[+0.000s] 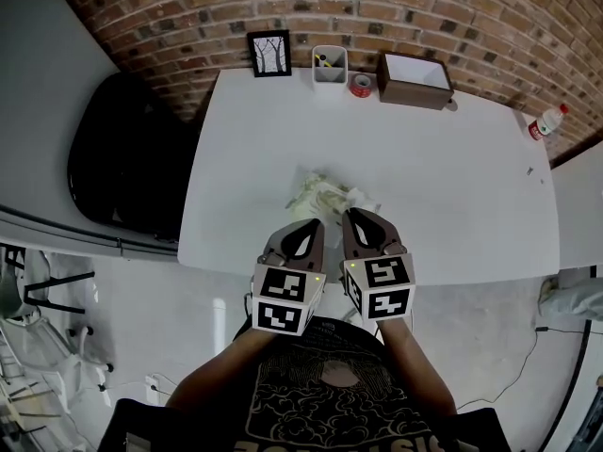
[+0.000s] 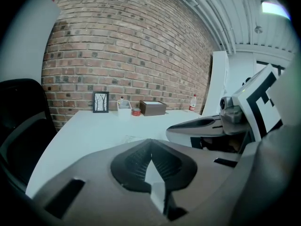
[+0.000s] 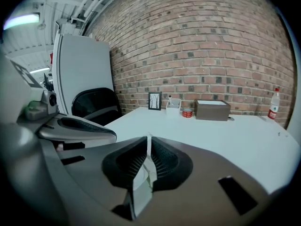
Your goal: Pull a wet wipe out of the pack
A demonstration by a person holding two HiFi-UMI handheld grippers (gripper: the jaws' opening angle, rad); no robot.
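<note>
at the table point(image 1: 452, 158) edge, we held left gripper point(image 1: 311, 226) and right gripper point(image 1: 356, 217) side by side, each with jaws closed together, near the wipe pack point(image 1: 325, 196).

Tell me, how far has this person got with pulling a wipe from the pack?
Done: the right gripper and left gripper are each shut on a thin white sheet, apparently the wipe. In hand: both hover just short of the crumpled pack. Left: I can't see whether the wipe is free of the pack; if not, it needs pulling clear.
</note>
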